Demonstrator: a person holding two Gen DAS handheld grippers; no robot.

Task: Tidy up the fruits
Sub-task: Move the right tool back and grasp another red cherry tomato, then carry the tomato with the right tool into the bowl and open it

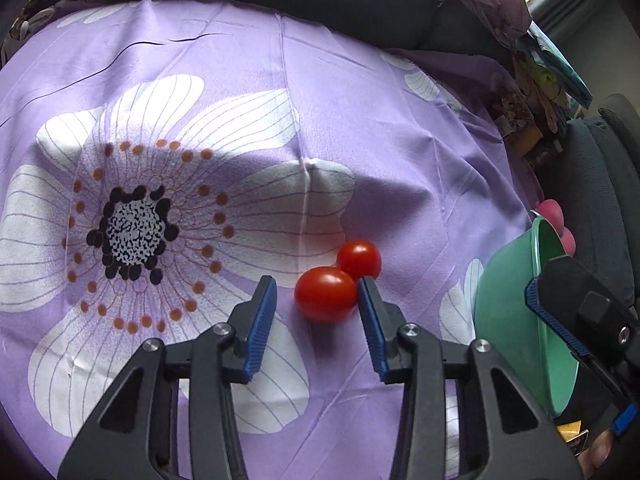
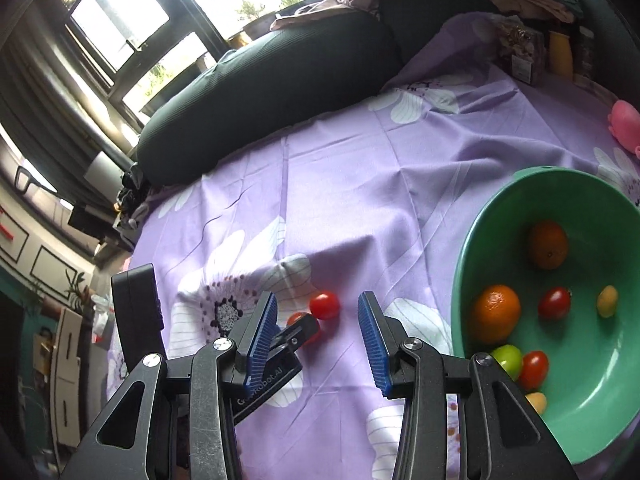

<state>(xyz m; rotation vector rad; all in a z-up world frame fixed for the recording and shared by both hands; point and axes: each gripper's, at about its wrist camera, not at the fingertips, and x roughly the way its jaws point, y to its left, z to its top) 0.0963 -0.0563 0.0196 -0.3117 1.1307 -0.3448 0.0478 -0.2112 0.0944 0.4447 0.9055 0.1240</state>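
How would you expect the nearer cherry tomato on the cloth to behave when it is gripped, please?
The nearer cherry tomato looks round and glossy, so it may roll or slip. It touches the second tomato, which it would probably nudge. Its thin skin probably bruises under firm pressure.

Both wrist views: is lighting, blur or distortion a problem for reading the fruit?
Left wrist: strong fisheye bending, a shadow crosses the cloth, the two tomatoes stay sharp. Right wrist: window blown out, bowl fruit evenly lit and clear.
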